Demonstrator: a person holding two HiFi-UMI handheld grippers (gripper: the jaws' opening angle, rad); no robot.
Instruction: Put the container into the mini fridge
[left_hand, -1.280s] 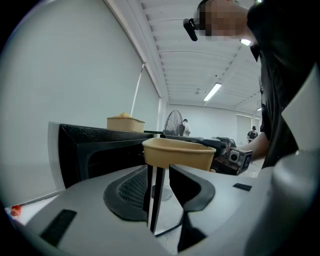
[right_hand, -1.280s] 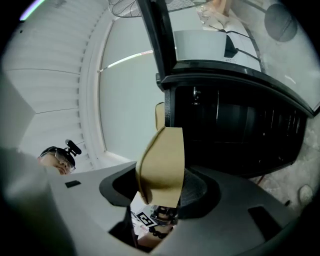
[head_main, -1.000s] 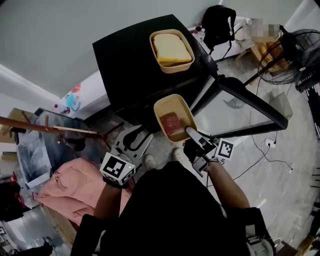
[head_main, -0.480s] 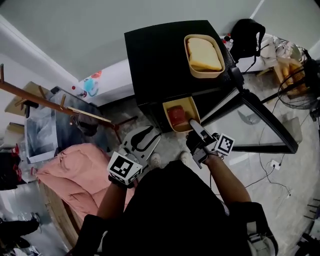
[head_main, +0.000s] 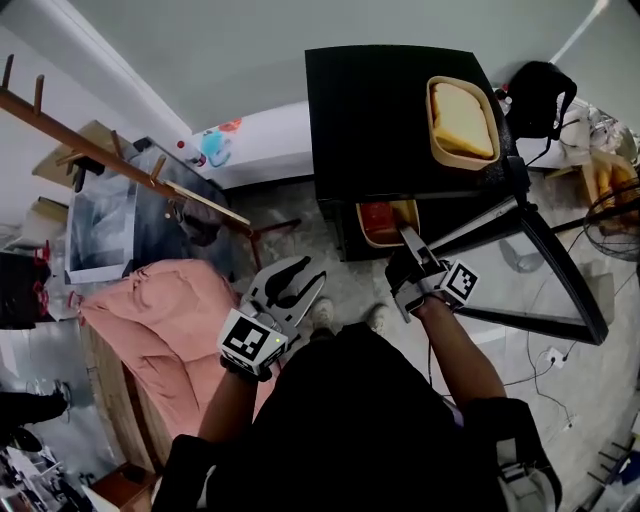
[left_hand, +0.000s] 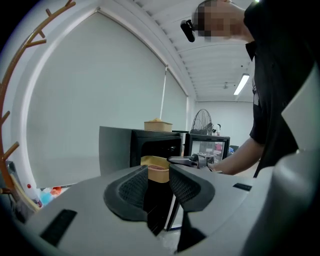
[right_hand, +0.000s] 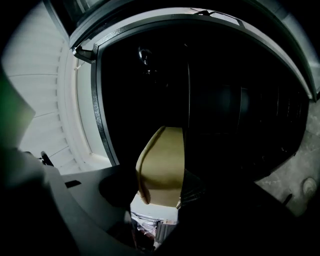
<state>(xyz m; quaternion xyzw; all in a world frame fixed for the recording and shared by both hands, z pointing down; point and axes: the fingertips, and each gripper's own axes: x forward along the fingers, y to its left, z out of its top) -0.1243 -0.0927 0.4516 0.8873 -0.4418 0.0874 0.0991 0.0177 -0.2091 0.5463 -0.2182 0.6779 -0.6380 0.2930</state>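
the right gripper (head_main: 409, 240) grasps the tan container (head_main: 383, 222) by its rim, partly inside the open mini fridge (head_main: 380, 120); the left gripper (head_main: 294, 284) hangs released and empty.

Container (head_main: 378, 222) at the mini fridge (head_main: 400, 120) mouth
It sits partway inside, between the right gripper (head_main: 405, 236) jaws; a second container (head_main: 463, 122) rests on top, the door (head_main: 512, 268) hangs open rightward, the left gripper (head_main: 293, 281) well left.

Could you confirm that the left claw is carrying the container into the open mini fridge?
No: the right claw carries the container into the open mini fridge, as the head view shows; the left claw is empty.
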